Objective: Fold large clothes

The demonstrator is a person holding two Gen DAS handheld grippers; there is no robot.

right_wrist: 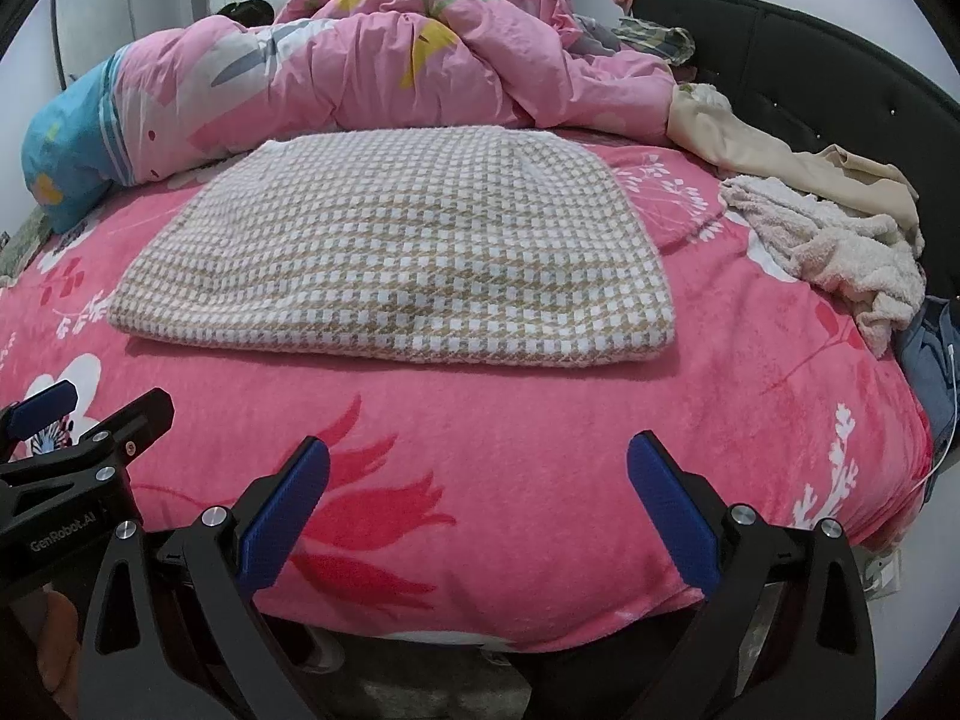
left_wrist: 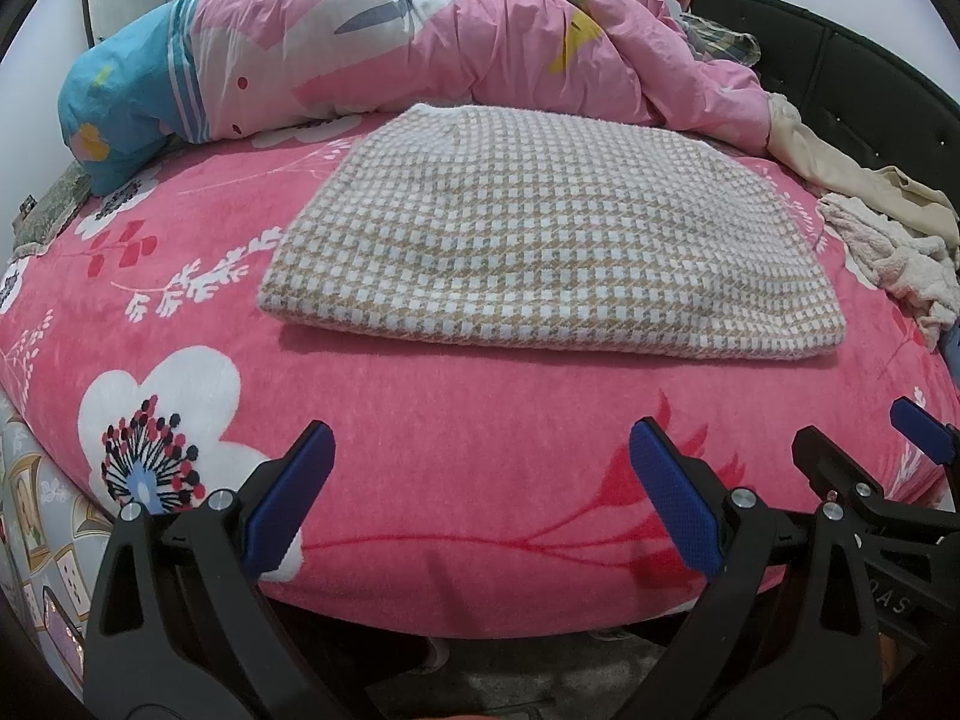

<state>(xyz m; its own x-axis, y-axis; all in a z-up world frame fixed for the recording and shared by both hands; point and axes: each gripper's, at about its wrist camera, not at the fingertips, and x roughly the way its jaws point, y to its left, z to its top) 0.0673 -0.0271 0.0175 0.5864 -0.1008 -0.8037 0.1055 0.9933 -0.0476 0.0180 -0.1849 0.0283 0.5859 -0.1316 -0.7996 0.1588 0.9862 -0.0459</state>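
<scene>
Folded checked garment flat on pink bedsheet (quilt bunched behind). Left gripper and right gripper spread wide, empty, near bed's edge.

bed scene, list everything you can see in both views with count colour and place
checked garment: 1, beige and white, folded flat mid-bed
bed cover: 1, pink with white and red flowers, over the mattress
duvet: 1, pink with a blue end, bunched along the far side
cream garment: 1, crumpled at right by the headboard
fluffy cloth: 1, off-white, heaped at right
denim item: 1, blue, far right edge
headboard: 1, black, right side
left tool: 1, black with blue pads, open, near edge
right tool: 1, same colours, open, beside it
</scene>
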